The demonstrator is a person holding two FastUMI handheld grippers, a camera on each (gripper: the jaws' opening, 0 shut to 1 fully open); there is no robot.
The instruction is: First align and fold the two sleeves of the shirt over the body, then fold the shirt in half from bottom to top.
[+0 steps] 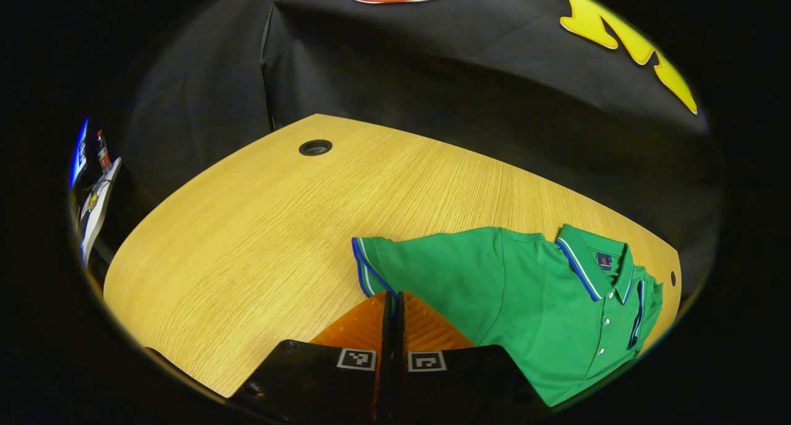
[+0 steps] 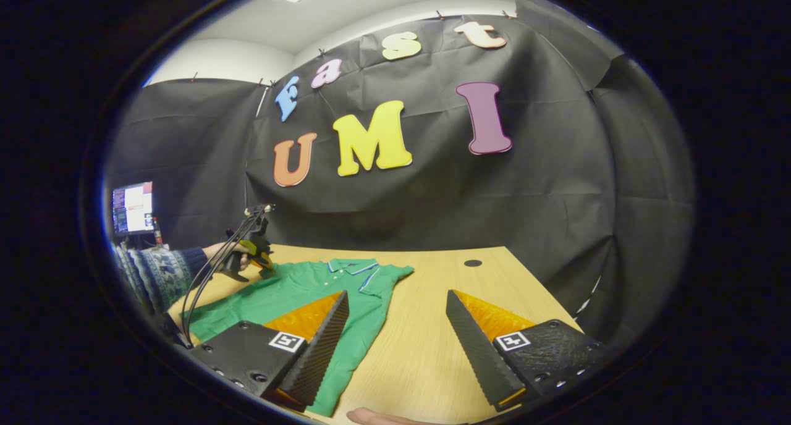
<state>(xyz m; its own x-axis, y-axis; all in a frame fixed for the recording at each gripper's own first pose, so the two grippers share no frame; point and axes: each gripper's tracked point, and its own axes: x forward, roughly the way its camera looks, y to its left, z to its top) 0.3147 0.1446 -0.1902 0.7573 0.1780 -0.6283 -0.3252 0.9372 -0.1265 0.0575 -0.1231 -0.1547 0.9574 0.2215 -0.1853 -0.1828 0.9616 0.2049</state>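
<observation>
Left gripper view: the left hand-held gripper (image 1: 392, 301) has its fingers pressed together just at the green shirt (image 1: 525, 289), by the sleeve (image 1: 377, 261); I cannot tell whether any cloth is caught. If it isn't, the sleeve may fail to follow the fold.

Right gripper view: the right hand-held gripper (image 2: 397, 326) hangs open above the tabletop (image 2: 426, 351), its one finger over the shirt's edge. A sleeved hand (image 2: 225, 255) holds the other gripper low at the shirt's far side.

Green shirt (image 1: 531, 295) with blue-white trim; patterned sleeve (image 2: 151, 273)
</observation>
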